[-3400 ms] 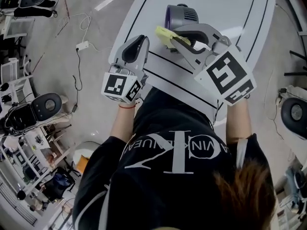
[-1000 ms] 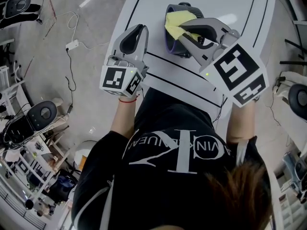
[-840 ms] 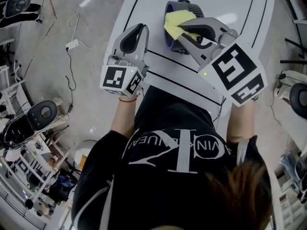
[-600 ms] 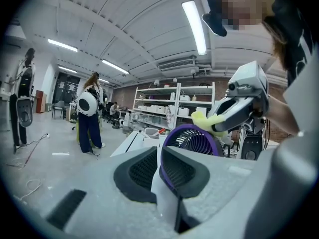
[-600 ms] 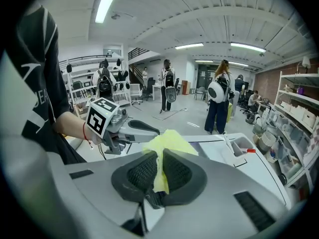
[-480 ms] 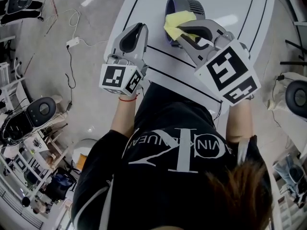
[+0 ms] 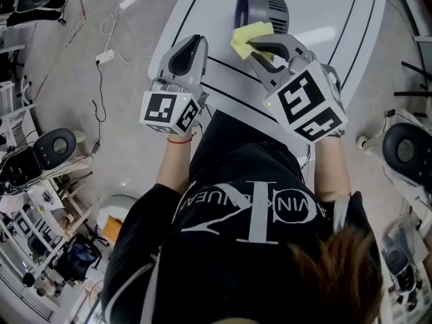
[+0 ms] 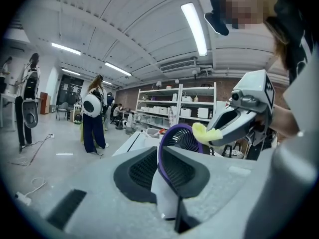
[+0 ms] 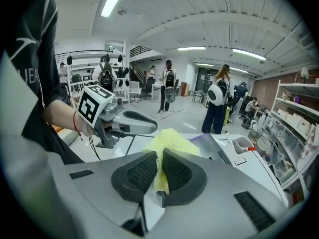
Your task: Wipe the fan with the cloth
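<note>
Mid-wipe, by the look of it: right claw (image 7: 255, 44) clamped on crumpled yellow cloth (image 7: 248, 35) at near rim of purple-ringed grey fan (image 7: 264, 7), upright on white worktop (image 7: 327, 15). Left claw (image 7: 192, 46) slightly parted, empty, aside. Grille probably left to wipe.

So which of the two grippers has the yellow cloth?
The right gripper: its jaws are closed on the yellow cloth, right beside the fan. The left gripper holds nothing and sits apart from the fan, off to its left.
</note>
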`<state>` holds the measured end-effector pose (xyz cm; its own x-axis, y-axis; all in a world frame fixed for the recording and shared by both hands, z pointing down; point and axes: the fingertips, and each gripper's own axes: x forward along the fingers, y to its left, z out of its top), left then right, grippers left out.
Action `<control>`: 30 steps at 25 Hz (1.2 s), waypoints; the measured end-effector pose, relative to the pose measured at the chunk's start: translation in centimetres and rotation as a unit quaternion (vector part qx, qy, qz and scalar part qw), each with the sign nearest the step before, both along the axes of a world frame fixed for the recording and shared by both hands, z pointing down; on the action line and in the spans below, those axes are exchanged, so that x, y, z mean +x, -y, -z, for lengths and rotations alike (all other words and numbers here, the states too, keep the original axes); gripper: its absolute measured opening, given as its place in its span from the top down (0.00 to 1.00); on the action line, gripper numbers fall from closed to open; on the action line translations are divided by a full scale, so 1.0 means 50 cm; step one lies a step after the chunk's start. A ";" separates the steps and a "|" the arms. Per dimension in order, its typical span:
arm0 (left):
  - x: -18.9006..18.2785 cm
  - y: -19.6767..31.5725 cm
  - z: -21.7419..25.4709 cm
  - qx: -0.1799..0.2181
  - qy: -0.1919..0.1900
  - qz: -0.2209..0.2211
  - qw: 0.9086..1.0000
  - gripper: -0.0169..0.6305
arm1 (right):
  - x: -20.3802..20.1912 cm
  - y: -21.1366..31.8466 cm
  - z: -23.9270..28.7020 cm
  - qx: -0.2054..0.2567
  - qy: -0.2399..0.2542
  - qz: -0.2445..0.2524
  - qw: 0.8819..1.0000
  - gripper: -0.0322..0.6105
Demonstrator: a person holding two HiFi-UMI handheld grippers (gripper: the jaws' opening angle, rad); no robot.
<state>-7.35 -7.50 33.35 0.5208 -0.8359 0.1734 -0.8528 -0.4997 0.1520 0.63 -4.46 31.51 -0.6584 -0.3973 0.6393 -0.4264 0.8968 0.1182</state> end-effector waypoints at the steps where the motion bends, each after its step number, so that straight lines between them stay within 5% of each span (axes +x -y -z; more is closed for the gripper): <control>1: -0.001 -0.004 0.001 0.000 0.001 0.002 1.000 0.91 | -0.001 -0.005 -0.005 0.001 -0.003 0.001 1.000 0.90; 16: -0.033 -0.060 0.006 0.006 0.017 -0.006 1.000 0.91 | -0.056 -0.060 -0.099 0.045 -0.067 0.003 0.997 0.91; 24: -0.010 -0.018 0.032 0.017 0.021 -0.071 0.997 0.89 | -0.054 -0.047 -0.130 0.053 -0.099 -0.034 0.993 0.91; 30: 0.030 -0.025 -0.040 -0.066 0.008 -0.169 0.983 0.80 | -0.065 -0.075 -0.140 0.044 -0.094 -0.043 0.994 0.90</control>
<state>-5.85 -6.26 35.34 0.7618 -0.5846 0.2792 -0.6435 -0.7324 0.2222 -2.62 -0.73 38.49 -0.4927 -0.5069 0.7073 -0.4633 0.8409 0.2799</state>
